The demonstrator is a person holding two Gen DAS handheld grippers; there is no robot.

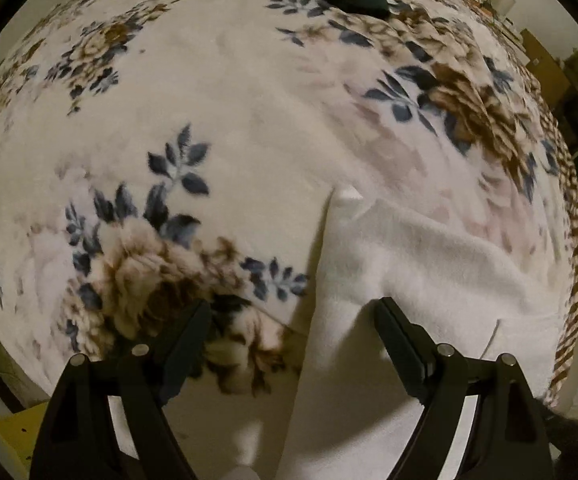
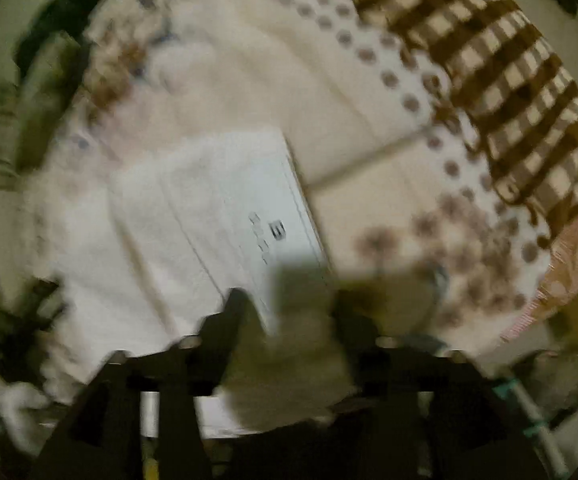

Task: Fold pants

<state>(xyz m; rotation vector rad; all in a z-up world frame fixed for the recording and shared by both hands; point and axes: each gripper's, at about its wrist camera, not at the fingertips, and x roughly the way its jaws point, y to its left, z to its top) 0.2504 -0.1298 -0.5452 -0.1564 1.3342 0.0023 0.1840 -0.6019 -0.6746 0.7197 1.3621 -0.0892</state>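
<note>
pants [image 1: 409, 264] lie under the left gripper [image 1: 293, 312], fingers [image 1: 187, 332] spread wide.

Your right wrist view is smeared by motion: the right tool [image 2: 285, 304] is a dark blur, so its grip can't be read, nor the print on the white pants [image 2: 217, 200]. In your left view, the pants [image 1: 401, 280] run off the bottom edge.

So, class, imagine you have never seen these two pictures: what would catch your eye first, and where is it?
First, the cream fleece blanket with blue and brown flowers filling the left wrist view. Next, the white fleece pants lying at lower right, with the open left gripper above their edge. In the blurred right wrist view, a brown-and-cream checked cloth stands out at upper right.
</note>
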